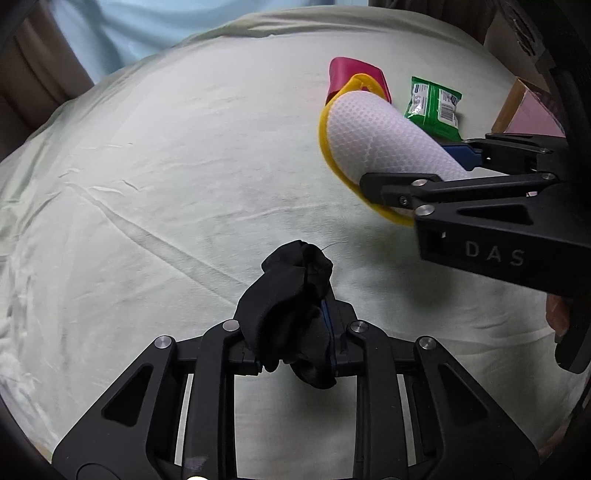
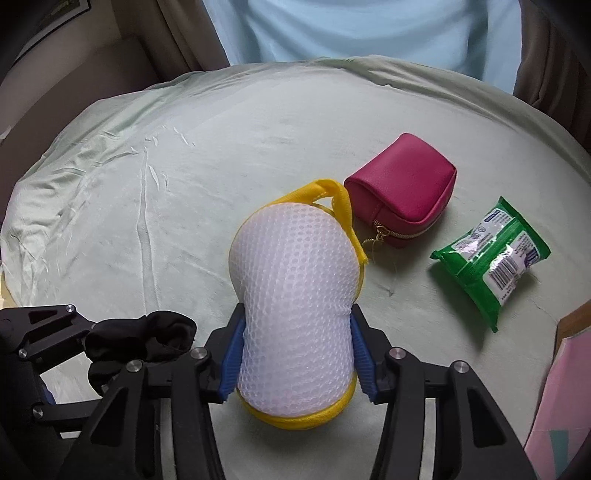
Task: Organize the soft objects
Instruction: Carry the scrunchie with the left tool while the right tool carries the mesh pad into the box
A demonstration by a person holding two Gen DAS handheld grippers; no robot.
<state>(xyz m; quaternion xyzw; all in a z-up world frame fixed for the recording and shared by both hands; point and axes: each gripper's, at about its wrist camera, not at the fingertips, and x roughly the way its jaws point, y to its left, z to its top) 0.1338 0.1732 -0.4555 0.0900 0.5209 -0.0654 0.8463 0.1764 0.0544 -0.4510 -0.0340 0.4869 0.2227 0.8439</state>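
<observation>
My left gripper (image 1: 293, 332) is shut on a bunched black sock (image 1: 291, 295) and holds it above the pale green sheet (image 1: 147, 166). The sock also shows in the right wrist view (image 2: 144, 339) at lower left. My right gripper (image 2: 295, 354) is shut on a white mesh laundry bag with yellow trim (image 2: 295, 291), squeezing its middle. In the left wrist view the mesh bag (image 1: 384, 140) sticks out leftward from the right gripper (image 1: 458, 168), up and to the right of the sock.
A magenta zip pouch (image 2: 402, 192) lies just beyond the mesh bag. A green wipes packet (image 2: 491, 254) lies to its right. A pink box (image 2: 561, 398) sits at the right edge. A light blue cloth (image 2: 369, 29) hangs behind the sheet.
</observation>
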